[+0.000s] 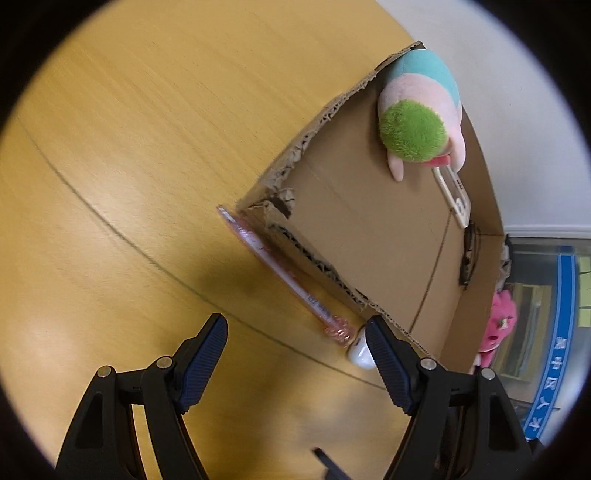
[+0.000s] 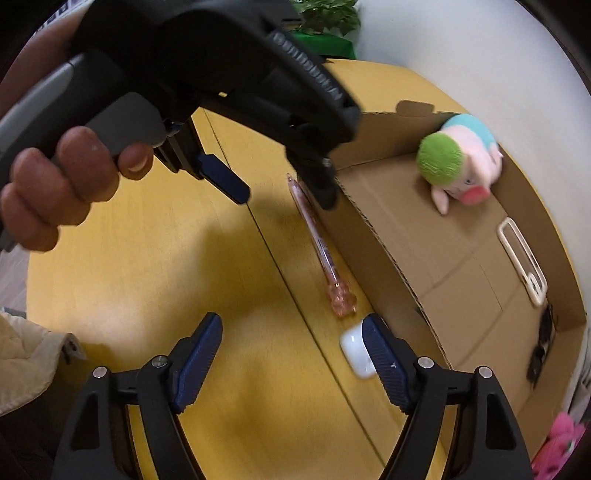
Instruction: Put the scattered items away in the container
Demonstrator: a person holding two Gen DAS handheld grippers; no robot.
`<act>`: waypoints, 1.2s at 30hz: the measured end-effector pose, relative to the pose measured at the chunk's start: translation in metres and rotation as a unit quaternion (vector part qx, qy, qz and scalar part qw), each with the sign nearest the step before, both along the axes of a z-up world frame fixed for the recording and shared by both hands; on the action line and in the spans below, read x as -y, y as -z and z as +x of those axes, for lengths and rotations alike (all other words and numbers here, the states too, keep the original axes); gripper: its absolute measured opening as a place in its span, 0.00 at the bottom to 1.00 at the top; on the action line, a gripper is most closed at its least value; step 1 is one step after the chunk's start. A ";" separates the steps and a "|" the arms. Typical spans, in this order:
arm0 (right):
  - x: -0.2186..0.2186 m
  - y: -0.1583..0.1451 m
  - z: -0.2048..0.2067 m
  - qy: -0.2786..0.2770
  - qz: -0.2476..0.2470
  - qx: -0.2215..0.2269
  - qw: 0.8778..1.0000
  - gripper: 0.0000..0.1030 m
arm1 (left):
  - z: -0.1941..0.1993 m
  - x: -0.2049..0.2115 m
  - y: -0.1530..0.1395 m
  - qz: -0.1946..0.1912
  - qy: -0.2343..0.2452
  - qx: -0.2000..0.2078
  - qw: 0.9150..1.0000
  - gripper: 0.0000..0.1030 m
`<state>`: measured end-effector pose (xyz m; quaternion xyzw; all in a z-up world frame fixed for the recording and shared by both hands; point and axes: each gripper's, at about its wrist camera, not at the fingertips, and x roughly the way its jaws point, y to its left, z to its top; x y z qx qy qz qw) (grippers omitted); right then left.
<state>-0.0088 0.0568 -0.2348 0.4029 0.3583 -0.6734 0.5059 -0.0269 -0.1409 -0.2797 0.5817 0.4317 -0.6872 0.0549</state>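
Note:
A pink transparent pen (image 2: 317,243) lies on the wooden table along the outer wall of a low cardboard box (image 2: 461,273). A small white earbud case (image 2: 352,350) rests just past the pen's decorated end. My right gripper (image 2: 291,321) is open above the table, and the case shows beside the inner face of its right finger without being pinched. My left gripper (image 2: 280,192), held by a hand (image 2: 62,184), hangs open over the pen's far end. In the left wrist view the left gripper (image 1: 295,325) is open with the pen (image 1: 273,262) and the case (image 1: 360,352) ahead of it.
Inside the box (image 1: 388,236) lie a plush pig with green hair (image 2: 458,162), a white phone case (image 2: 522,258) and a black item (image 2: 543,343). A pink plush (image 2: 561,443) sits beyond the box. The round table (image 2: 184,277) ends near the white wall; a green plant (image 2: 328,14) stands behind.

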 end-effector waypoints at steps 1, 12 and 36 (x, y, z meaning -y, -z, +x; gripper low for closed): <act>0.002 0.004 -0.003 -0.002 -0.001 -0.002 1.000 0.79 | -0.001 0.000 0.004 0.007 -0.002 0.002 1.000 0.75; 0.024 0.021 -0.032 0.028 -0.024 0.000 0.999 0.77 | -0.007 0.003 0.036 0.067 -0.066 0.020 0.995 0.61; 0.029 0.053 -0.041 0.133 0.010 0.070 0.989 0.41 | -0.014 -0.005 0.053 0.103 -0.103 0.071 0.987 0.12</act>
